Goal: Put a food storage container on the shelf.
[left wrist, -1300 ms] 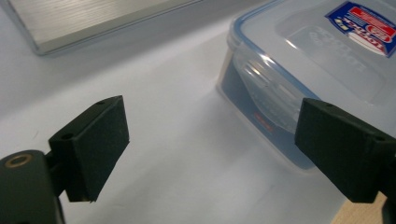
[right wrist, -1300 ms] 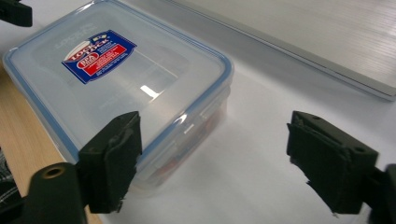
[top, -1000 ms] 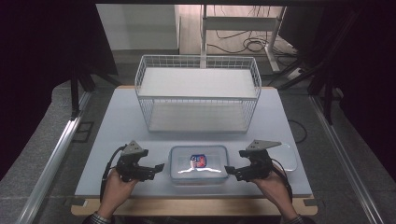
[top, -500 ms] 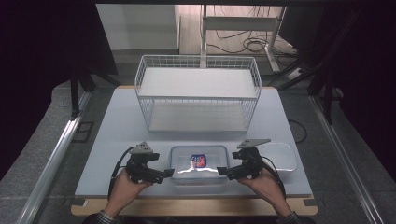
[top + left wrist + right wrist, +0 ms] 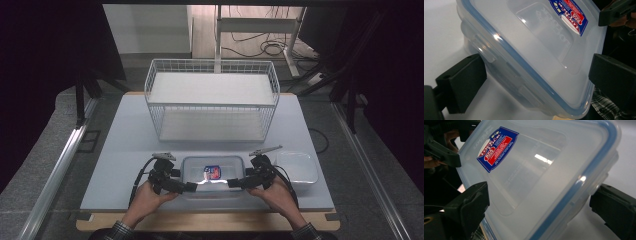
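the left gripper (image 5: 187, 187) sits at the near left corner of a clear lidded box (image 5: 212, 175), jaws spread wide around that corner; in its own view one jaw stands just beside a side latch flap and the other beside the near rim, neither clearly pressing. the box (image 5: 534, 50) lies flat on the pale worktop (image 5: 125, 145), close to the near edge, between both hands. it is see-through plastic with a blue seal line round the lid and a red and blue sticker (image 5: 212, 172) on top; it looks empty, so probably light, stiff and slick, best held across its corners or under the lid rim. the right gripper (image 5: 236, 183) mirrors this at the near right corner, jaws also released around it. farther right lies a shallow clear tray (image 5: 298, 167); behind stands a white wire basket (image 5: 211, 100).
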`<action>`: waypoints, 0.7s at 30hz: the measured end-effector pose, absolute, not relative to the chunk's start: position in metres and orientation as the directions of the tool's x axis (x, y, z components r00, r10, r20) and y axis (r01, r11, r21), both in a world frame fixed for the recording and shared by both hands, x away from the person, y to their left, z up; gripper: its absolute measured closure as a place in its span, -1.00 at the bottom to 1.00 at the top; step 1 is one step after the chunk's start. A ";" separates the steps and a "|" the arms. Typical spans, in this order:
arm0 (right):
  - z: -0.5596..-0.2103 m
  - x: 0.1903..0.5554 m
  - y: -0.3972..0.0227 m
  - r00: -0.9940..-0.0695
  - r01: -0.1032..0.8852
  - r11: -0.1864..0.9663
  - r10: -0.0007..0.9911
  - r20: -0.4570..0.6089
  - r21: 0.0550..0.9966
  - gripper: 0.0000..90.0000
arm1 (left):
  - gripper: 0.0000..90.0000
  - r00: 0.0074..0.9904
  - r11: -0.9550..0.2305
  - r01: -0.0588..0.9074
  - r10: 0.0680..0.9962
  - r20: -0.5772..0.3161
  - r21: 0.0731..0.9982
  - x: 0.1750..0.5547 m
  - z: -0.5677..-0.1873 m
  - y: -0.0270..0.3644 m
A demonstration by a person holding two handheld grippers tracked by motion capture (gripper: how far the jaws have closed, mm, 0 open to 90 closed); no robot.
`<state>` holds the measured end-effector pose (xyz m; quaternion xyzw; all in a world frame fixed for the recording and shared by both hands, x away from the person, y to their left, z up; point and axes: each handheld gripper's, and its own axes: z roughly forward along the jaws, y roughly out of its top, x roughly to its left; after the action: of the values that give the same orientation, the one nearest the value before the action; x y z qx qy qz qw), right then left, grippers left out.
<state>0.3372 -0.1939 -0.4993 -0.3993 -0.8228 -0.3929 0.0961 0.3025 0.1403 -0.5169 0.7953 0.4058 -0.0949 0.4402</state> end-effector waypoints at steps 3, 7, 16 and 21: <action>-0.498 0.336 -0.196 -0.651 0.746 0.369 0.581 0.489 0.554 -0.81 | -0.78 0.637 -0.266 0.742 0.566 -0.524 0.615 0.300 -0.515 0.145; -0.491 0.330 -0.200 -0.661 0.735 0.382 0.586 0.469 0.560 -0.62 | -0.59 0.621 -0.241 0.753 0.568 -0.540 0.613 0.295 -0.513 0.150; -0.481 0.316 -0.211 -0.663 0.723 0.346 0.589 0.461 0.598 -0.24 | -0.08 0.604 -0.150 0.739 0.578 -0.548 0.657 0.283 -0.505 0.161; -0.478 0.315 -0.216 -0.643 0.740 0.316 0.594 0.484 0.594 -0.05 | 0.02 0.594 -0.117 0.741 0.572 -0.565 0.661 0.282 -0.504 0.164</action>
<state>0.3149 -0.2157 -0.4781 -0.4133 -0.8065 -0.4135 0.0882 0.2819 0.1639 -0.5044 0.7424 0.4423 -0.0854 0.4958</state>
